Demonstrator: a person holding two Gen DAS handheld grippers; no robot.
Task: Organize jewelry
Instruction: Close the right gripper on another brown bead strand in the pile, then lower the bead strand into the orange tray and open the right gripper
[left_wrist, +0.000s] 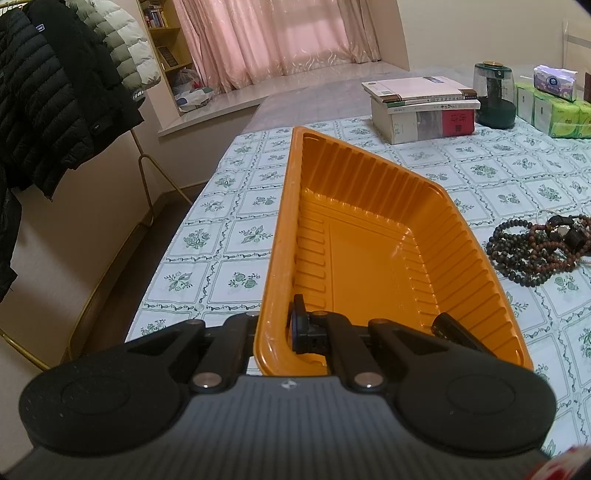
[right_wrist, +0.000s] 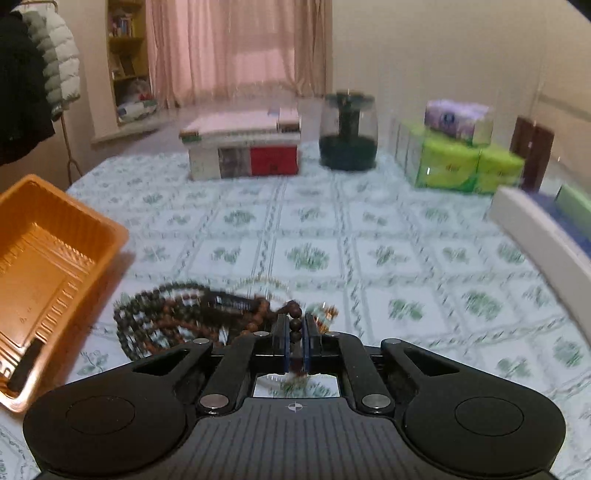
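An empty orange plastic tray (left_wrist: 369, 236) lies on the patterned tablecloth. My left gripper (left_wrist: 273, 325) is shut on the tray's near left rim, one finger inside the wall and one outside. To the tray's right lies a tangled heap of dark and brown bead strings (left_wrist: 535, 247). In the blurred right wrist view the bead strings (right_wrist: 177, 317) lie just ahead, and my right gripper (right_wrist: 295, 325) is shut on a strand of brown beads (right_wrist: 295, 314) between its pads. The same tray (right_wrist: 48, 266) appears at that view's left.
At the back of the table are a stack of books (left_wrist: 424, 107), a dark green jar (left_wrist: 495, 96) and green tissue packs (left_wrist: 554, 110). A white box edge (right_wrist: 546, 236) lies at the right. Coats (left_wrist: 55, 92) hang on a rack left of the table.
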